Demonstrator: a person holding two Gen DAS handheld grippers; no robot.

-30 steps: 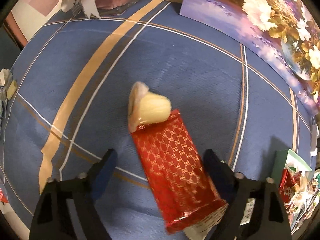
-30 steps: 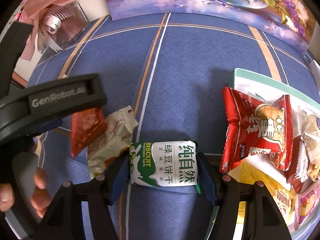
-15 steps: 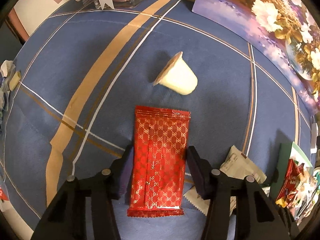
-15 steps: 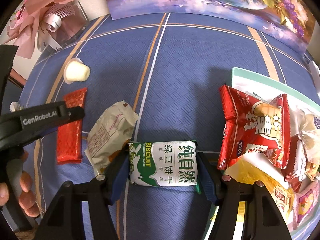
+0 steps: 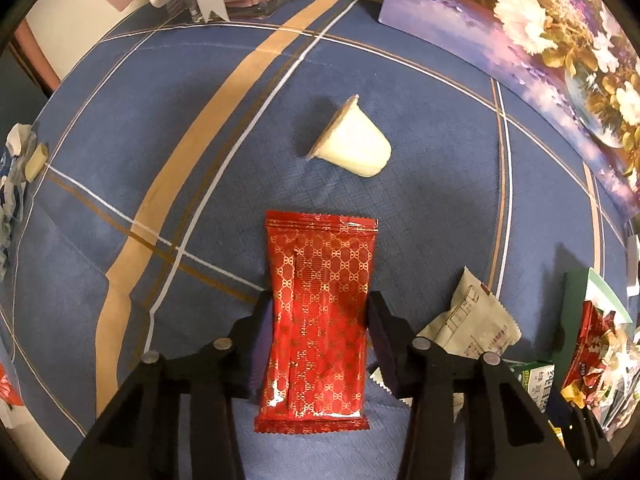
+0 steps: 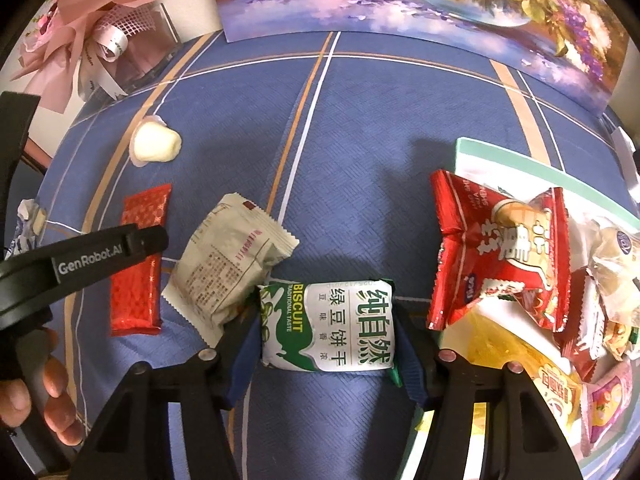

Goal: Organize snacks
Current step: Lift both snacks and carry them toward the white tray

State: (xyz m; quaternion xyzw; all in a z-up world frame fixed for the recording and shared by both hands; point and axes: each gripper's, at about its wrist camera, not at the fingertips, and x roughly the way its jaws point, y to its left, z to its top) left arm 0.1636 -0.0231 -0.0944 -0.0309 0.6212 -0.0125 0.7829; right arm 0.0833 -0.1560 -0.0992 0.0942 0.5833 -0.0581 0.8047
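My worry is the left tool [image 5: 318, 312]: its fingers flank the red wafer packet [image 5: 316, 316] flat on the blue-clothed desk [image 5: 200, 128], and a thin, slick wrapper like that could buckle or slide out if I lift too fast. I judge the fingers to be pinching its long edges, narrowed to the packet's width. At twelve o'clock beyond it lies the cream jelly cup [image 5: 352, 146], tipped on its side and likely to roll if nudged. My right tool [image 6: 328, 328] is clamped on the green biscuit pack [image 6: 328, 326]; the snack-filled tray [image 6: 540, 160] sits at two o'clock, the beige packet [image 6: 228, 256] touching at ten.
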